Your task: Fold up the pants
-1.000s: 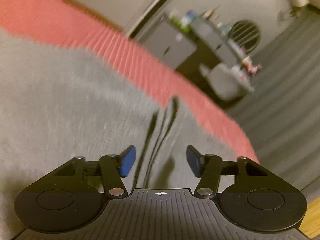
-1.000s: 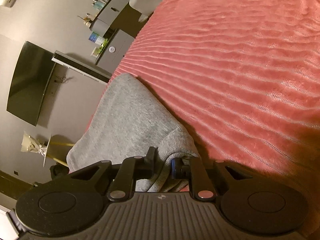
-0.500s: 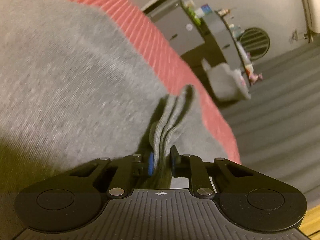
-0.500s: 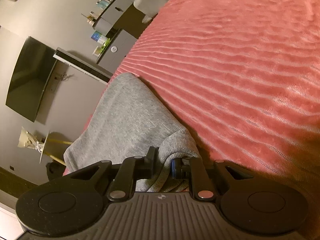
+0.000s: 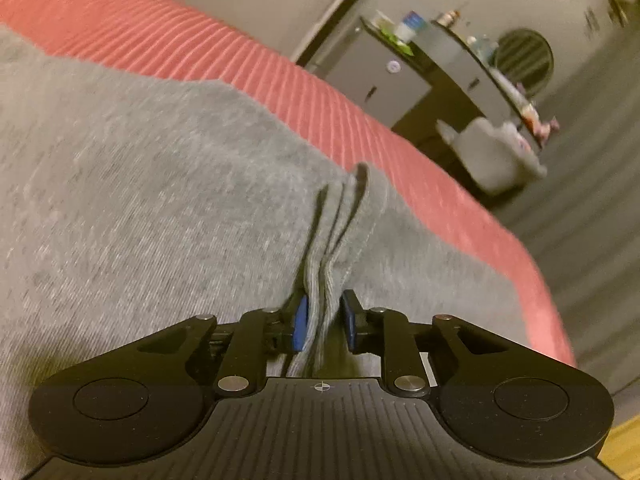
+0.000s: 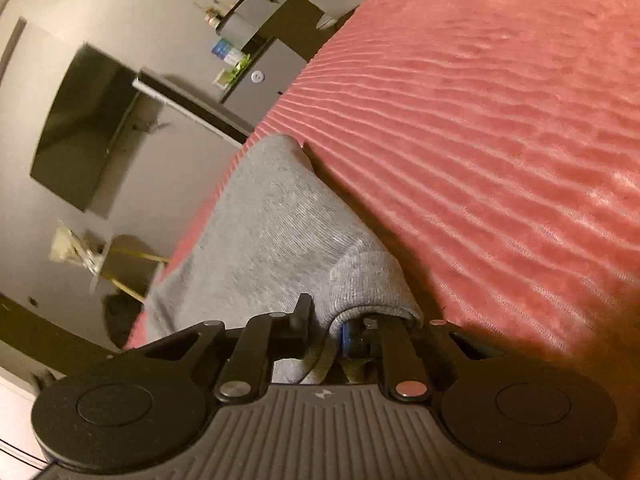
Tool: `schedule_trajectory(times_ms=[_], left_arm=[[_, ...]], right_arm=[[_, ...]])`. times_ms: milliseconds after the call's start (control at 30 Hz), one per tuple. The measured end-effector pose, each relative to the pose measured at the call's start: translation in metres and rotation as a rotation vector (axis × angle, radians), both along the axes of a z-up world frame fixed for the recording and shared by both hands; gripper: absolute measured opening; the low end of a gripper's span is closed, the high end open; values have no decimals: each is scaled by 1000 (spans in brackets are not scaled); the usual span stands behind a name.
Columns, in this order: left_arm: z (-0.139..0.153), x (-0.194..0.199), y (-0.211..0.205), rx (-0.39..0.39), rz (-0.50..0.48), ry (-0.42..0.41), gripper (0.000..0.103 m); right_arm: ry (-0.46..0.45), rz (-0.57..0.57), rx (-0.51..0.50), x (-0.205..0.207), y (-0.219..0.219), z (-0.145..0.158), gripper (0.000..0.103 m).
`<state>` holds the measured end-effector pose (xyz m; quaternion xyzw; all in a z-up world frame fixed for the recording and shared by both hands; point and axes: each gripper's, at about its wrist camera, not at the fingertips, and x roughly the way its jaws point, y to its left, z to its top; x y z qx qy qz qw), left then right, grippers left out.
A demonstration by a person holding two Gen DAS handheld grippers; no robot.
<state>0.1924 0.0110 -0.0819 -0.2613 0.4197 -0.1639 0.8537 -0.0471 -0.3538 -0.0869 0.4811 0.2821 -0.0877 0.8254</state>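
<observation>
Grey knit pants (image 5: 160, 200) lie on a red ribbed blanket (image 5: 328, 108) on a bed. My left gripper (image 5: 323, 320) is shut on stacked layered edges of the pants (image 5: 332, 240), which stand up between the blue pads. In the right wrist view the pants (image 6: 272, 224) stretch away from me toward the bed's far edge. My right gripper (image 6: 326, 328) is shut on a ribbed cuff of the pants (image 6: 372, 284), which drapes over the right finger and hides its tip.
The red blanket (image 6: 480, 120) spreads wide to the right of the pants. Beyond the bed edge stand a grey cabinet and desk with small items (image 5: 404, 68), a white bag (image 5: 496, 152), a wall TV (image 6: 84, 136) and a round fan (image 5: 524, 60).
My left gripper was open above the pants edge a second ago, then closed on the layered edge and now holds it. My right gripper keeps its hold on the cuff, shifting slightly.
</observation>
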Motion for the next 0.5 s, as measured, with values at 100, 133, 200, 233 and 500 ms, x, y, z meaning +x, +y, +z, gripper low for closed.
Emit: schedule_trajectory(times_ms=[100,133,200,233,500], left_arm=[[-2,-4,3,-12,27,-14,31],[-2,-5,4,-16,29,-16,31],[-2,-9,4,-20,39,-13,31],[-3,-10,4,-21,43,-15,31],[6,-27,1,-21,39,-5,62]], right_arm=[[-13,-48,82,-10,-9,-3,17],[-10,-61,81,-13,-9,-1,17],[-11,-92,34,-20,-6,6,17],[-10,-110,-6,-23,-3,11,17],[-43,-63,-51,-21,15,19,65]])
